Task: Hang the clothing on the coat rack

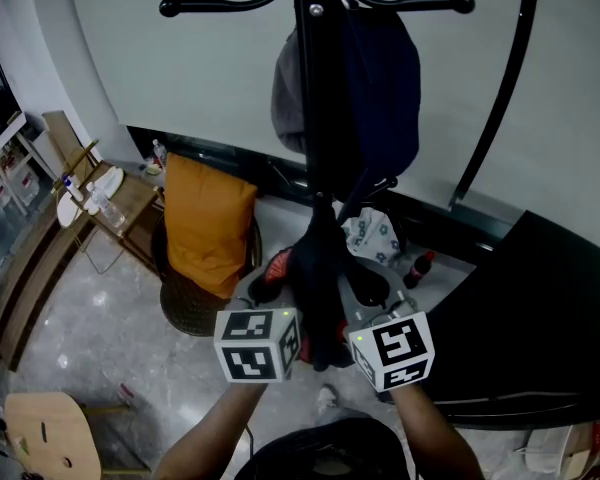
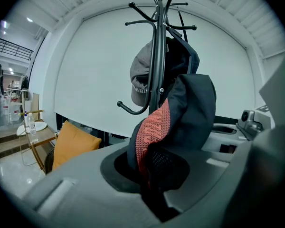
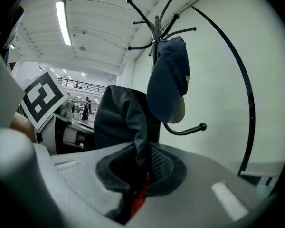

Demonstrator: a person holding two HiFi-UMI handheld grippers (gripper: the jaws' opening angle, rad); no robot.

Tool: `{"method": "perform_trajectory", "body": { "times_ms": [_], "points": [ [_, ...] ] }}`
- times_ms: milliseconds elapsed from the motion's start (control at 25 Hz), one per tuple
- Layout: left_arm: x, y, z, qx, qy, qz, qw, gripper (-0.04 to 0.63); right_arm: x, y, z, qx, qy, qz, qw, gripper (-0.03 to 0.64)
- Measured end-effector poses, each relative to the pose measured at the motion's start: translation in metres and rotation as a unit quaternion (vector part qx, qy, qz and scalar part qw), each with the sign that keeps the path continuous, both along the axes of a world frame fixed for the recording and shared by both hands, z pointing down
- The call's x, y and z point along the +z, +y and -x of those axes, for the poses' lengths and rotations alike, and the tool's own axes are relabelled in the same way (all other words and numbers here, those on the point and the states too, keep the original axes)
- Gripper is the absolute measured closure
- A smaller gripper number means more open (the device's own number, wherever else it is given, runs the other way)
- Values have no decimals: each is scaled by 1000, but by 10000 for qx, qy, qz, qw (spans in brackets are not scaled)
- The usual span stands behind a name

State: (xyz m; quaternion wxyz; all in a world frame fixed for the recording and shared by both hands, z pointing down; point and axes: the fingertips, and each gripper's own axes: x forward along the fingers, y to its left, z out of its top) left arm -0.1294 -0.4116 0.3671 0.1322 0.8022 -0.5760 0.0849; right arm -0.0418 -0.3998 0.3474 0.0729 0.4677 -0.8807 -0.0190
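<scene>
A dark garment with a red knit lining point(image 1: 315, 278) hangs bunched between my two grippers, just below the black coat rack point(image 1: 315, 78). My left gripper point(image 1: 280, 298) is shut on the garment point(image 2: 175, 122), whose red lining shows at the jaws. My right gripper point(image 1: 365, 303) is shut on the same garment point(image 3: 121, 122) from the other side. On the rack hang a grey cap point(image 2: 141, 77) and a navy cap point(image 3: 170, 80). A lower hook point(image 3: 187, 129) curves out bare to the right of the pole.
An orange cushion point(image 1: 208, 223) stands in a round basket chair at the left. A small wooden side table point(image 1: 115, 203) with bottles is further left. A black curved counter point(image 1: 550, 318) lies at the right. A black arc lamp pole point(image 1: 500, 88) rises beside the rack.
</scene>
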Motion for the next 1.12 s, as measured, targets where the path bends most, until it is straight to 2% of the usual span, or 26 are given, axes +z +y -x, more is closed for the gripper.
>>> {"method": "perform_trajectory", "body": {
  "times_ms": [1120],
  "points": [
    [10,-30,3,-26,18,45,10000,575,17,-36,10,-81,-7,156,9998,591]
  ]
}}
